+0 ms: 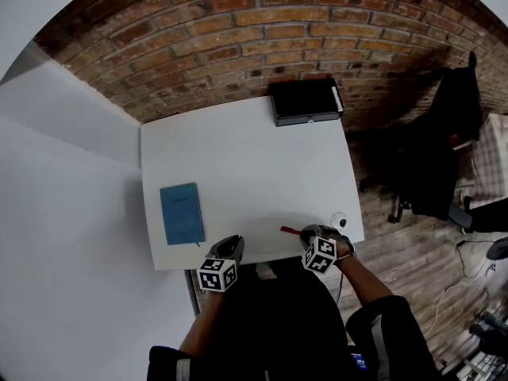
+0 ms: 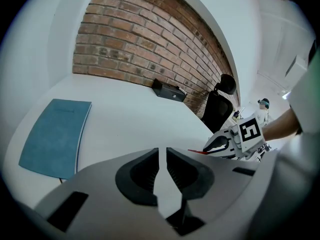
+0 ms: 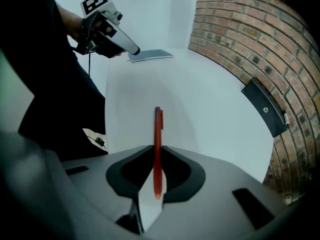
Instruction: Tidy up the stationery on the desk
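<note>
A red pen lies near the front edge of the white desk, and my right gripper is shut on its near end, pointing steeply down. The pen's far end sticks out past the jaws over the desk. A blue notebook lies flat at the desk's left. My left gripper hovers at the front edge just right of the notebook. Its jaws stand nearly together with nothing between them.
A flat black box sits at the desk's far right corner against the brick wall. A small white round object rests at the right edge beside my right gripper. A black office chair stands to the right of the desk.
</note>
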Motion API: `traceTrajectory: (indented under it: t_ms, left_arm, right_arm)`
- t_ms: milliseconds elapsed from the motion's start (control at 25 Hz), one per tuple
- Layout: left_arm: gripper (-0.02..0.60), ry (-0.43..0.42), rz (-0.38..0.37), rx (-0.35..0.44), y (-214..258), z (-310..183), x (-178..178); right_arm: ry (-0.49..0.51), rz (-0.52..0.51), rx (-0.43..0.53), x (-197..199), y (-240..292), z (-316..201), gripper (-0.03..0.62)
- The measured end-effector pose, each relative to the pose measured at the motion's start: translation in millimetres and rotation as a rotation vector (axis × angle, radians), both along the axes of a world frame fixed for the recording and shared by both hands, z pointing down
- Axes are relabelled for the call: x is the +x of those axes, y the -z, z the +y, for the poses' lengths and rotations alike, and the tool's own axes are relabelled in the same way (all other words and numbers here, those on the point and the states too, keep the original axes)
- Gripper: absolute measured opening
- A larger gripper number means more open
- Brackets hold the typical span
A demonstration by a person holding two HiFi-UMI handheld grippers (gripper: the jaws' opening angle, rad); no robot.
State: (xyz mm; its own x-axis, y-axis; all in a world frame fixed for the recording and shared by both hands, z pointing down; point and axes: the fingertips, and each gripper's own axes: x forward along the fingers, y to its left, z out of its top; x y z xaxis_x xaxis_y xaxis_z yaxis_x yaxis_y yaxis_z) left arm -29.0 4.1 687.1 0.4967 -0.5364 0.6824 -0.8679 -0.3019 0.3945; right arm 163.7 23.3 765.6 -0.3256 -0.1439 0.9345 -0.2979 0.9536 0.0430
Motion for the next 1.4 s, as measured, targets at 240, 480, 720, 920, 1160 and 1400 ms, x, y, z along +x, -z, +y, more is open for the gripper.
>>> traceTrajectory:
  t_ms: [240, 480, 720, 920, 1160, 1400]
  left_arm:
    - [0.058, -0.005, 0.011, 0.006, 0, -4, -16]
    - [0.058, -0.002, 0.026, 0.01, -1, -6, -35]
    - [0.058, 0.014, 0.034, 0.023, -1, -12, -64]
    - [0.058, 0.026, 0.038, 0.03, -3, -16, -90]
    - [0.058, 0.039, 0.042, 0.039, -4, -20, -119]
    - [0.058, 0.046, 0.038, 0.049, -6, -26, -152]
  right_arm:
    - [-0.055, 0.017, -0.023, -3, 1, -2, 0.064]
    - [-0.176, -0.035, -0.038, -26, 18, -15, 0.064]
    - [-0.386, -0.139, -0.071, -56, 32, -40, 0.064]
    - [-0.412, -0.152, -0.054, -84, 36, -51, 0.064]
    - [-0.504, -0.191, -0.082, -113, 34, -59, 0.064]
    - [-0.593, -0.24, -0.099, -150, 38, -69, 0.064]
